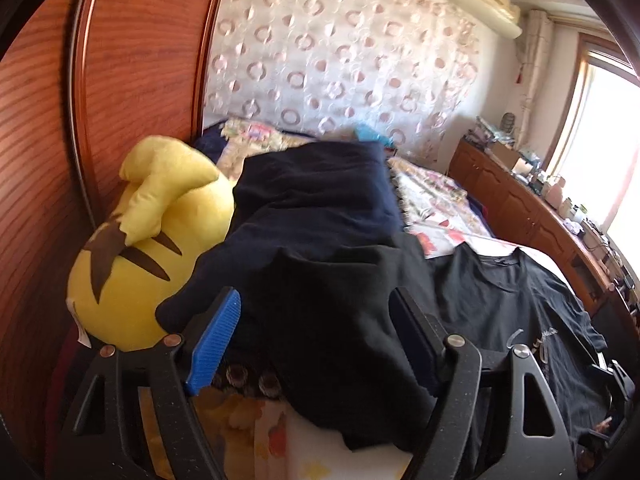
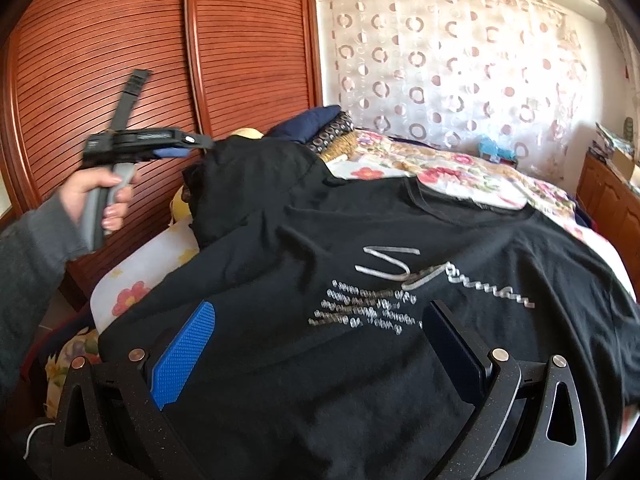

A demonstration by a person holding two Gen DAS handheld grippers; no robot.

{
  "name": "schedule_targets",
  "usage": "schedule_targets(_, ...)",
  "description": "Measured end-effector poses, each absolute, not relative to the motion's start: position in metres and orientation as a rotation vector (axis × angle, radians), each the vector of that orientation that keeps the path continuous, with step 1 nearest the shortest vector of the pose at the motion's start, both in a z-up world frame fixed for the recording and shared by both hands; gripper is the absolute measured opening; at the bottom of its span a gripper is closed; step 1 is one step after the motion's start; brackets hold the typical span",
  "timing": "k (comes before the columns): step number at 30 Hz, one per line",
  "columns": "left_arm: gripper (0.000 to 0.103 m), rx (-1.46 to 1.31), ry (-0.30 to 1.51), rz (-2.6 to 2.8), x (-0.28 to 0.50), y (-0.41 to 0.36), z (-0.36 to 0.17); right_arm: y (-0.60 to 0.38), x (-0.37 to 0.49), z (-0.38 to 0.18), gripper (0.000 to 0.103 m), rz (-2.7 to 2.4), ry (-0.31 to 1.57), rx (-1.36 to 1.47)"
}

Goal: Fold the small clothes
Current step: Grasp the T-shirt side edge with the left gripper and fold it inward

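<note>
My left tongs point(image 1: 316, 344) are wide apart over a heap of dark clothes point(image 1: 320, 216) on the bed point(image 2: 460, 172). My right tongs point(image 2: 320, 344) are wide too, over the black T-shirt point(image 2: 360, 240) lying flat, gripping nothing. A yellow plush toy point(image 1: 160, 220) sits beside the heap.

The bed point(image 2: 460, 172) is covered by a flowered sheet point(image 1: 436, 200). A black T-shirt point(image 2: 360, 240) with silver lettering is spread flat across it, chest side up. A heap of dark clothes point(image 1: 320, 216) is piled beside the shirt, and a yellow plush toy point(image 1: 160, 248) is lodged between that heap and the wooden wardrobe.
</note>
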State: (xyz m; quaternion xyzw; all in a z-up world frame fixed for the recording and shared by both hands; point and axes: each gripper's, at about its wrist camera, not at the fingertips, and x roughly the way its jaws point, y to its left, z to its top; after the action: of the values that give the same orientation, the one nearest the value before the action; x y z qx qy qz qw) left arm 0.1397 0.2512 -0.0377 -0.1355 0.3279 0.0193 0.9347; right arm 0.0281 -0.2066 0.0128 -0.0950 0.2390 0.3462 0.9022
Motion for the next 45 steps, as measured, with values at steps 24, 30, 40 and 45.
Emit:
schedule_targets(24, 0.012, 0.063, 0.530, 0.019, 0.113, 0.175, 0.027, -0.206, 0.033, 0.001, 0.103, 0.692, 0.513, -0.154)
schedule_targets(30, 0.012, 0.063, 0.509, -0.096, 0.112, 0.127, 0.057, -0.209, 0.032, 0.004, 0.103, 0.662, 0.505, -0.135)
schedule_targets(40, 0.043, 0.076, 0.502, -0.273, 0.087, 0.046, 0.067, -0.233, 0.029, 0.005, 0.103, 0.556, 0.492, -0.072)
schedule_targets(45, 0.045, 0.109, 0.535, -0.247, 0.084, 0.051, 0.055, -0.222, 0.025, 0.005, 0.100, 0.547, 0.490, -0.063)
